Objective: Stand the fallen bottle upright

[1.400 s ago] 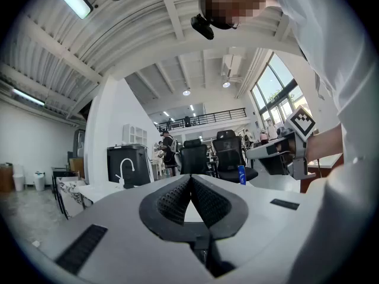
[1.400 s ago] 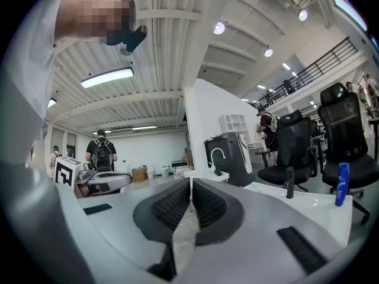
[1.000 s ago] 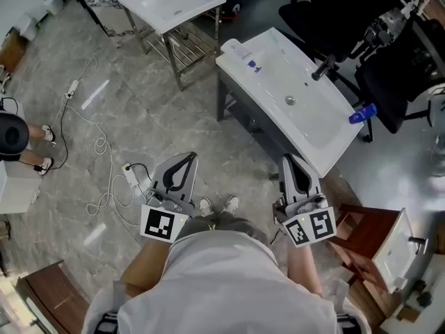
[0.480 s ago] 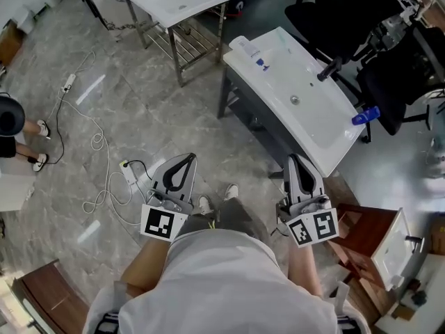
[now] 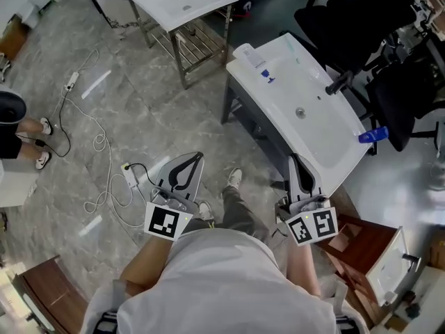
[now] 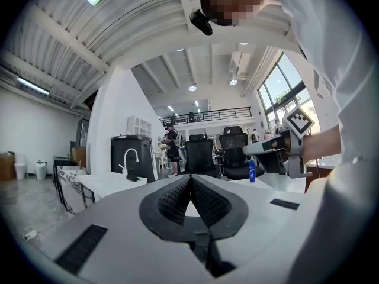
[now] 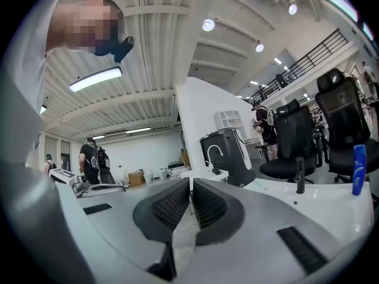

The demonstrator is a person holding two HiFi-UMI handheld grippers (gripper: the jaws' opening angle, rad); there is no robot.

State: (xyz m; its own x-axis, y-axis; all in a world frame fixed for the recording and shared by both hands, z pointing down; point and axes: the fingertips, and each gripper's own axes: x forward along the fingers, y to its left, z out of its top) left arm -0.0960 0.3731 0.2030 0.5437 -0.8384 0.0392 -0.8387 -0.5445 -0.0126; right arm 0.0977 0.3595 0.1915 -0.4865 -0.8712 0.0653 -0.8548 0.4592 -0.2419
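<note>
Head view, looking steeply down. The left tongs (image 5: pixel 197 156) and right tongs (image 5: pixel 295 160), each bearing a square-marker cube, are held level before the wearer's body in the lower half of the frame, above the grey marbled floor (image 5: pixel 139 103). Each gripper view shows its pair closed tip to tip, with nothing between the ribbed black pads. The long white basin-topped table (image 5: pixel 327 145) runs diagonally from upper centre to middle right, and in the picture its near edge passes just beside the right tongs. A white cylindrical bottle (image 5: pixel 244 50) lies on its side at the table's far end, in the upper centre of the frame, well apart from both tongs. A black tap (image 5: pixel 338 82) stands at the table's right edge, and a small blue bottle (image 5: pixel 373 135) stands upright at the right end. A second white table (image 5: pixel 174 2) occupies the top of the frame. White cables (image 5: pixel 97 145) trail across the floor at left.
</note>
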